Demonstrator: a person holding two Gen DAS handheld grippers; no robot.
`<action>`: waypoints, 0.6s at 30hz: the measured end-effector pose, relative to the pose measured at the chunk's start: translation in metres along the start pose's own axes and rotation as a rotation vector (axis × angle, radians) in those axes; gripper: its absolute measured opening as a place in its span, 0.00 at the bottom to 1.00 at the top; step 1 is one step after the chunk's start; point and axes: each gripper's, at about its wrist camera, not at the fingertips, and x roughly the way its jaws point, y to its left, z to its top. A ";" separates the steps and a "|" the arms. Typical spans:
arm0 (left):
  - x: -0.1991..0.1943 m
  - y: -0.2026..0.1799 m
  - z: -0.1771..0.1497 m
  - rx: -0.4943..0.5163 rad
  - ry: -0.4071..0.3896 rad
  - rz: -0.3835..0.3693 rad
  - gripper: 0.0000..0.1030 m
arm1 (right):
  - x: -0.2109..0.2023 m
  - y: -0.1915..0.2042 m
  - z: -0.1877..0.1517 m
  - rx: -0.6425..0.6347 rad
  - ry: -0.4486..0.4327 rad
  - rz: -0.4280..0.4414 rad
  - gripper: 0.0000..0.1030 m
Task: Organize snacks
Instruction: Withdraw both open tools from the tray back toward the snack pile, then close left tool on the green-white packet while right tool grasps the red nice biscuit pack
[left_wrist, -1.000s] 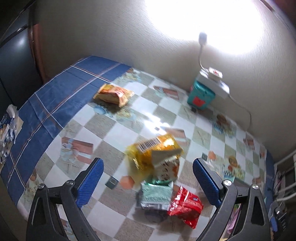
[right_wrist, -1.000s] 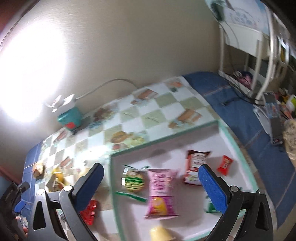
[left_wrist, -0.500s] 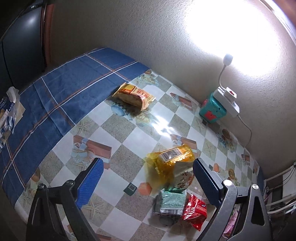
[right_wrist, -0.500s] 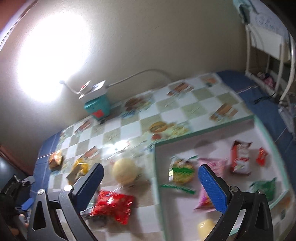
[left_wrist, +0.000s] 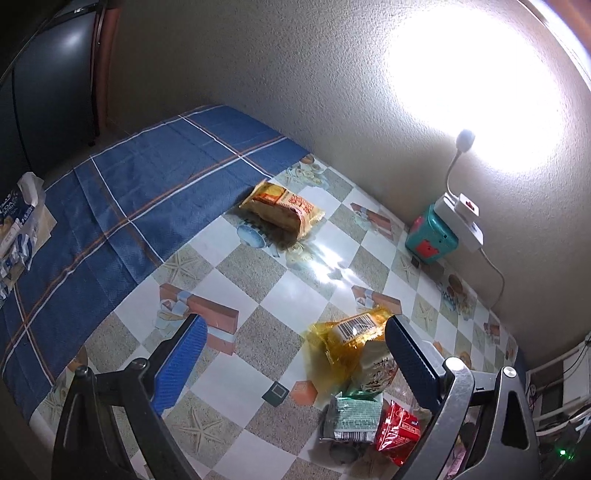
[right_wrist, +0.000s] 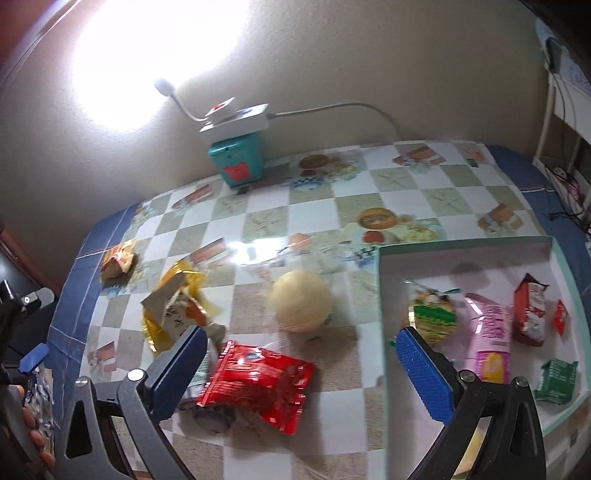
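On the checkered oilcloth table, against the wall, loose snacks lie left of a shallow white tray with a pale green rim. Right gripper hovers low over the table, blue-padded fingers wide apart, holding nothing; a crinkled red foil packet lies flat between them, a round pale-yellow bun in clear wrap just beyond it. Left gripper also hangs with fingers spread and empty, above a bare patch of table. A yellow cellophane bag with a barcode sits near its right finger, touching a beige printed pack and, below that, a small green-and-silver packet. An orange wrapped cake bar lies well apart, by the blue plaid cloth. Inside the tray: a green round-labelled pack, a pink pouch, a dark red bag, a small green packet. A teal box with a white power strip on top stands at the wall.
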 end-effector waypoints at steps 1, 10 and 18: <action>-0.001 0.000 0.001 -0.003 -0.004 0.001 0.94 | 0.002 0.003 -0.001 -0.002 0.006 0.008 1.00; 0.019 -0.001 -0.004 -0.009 0.073 0.043 0.94 | 0.028 0.018 -0.014 -0.023 0.094 -0.007 1.00; 0.061 -0.018 -0.030 0.057 0.231 0.033 0.94 | 0.050 0.018 -0.026 -0.014 0.183 -0.022 1.00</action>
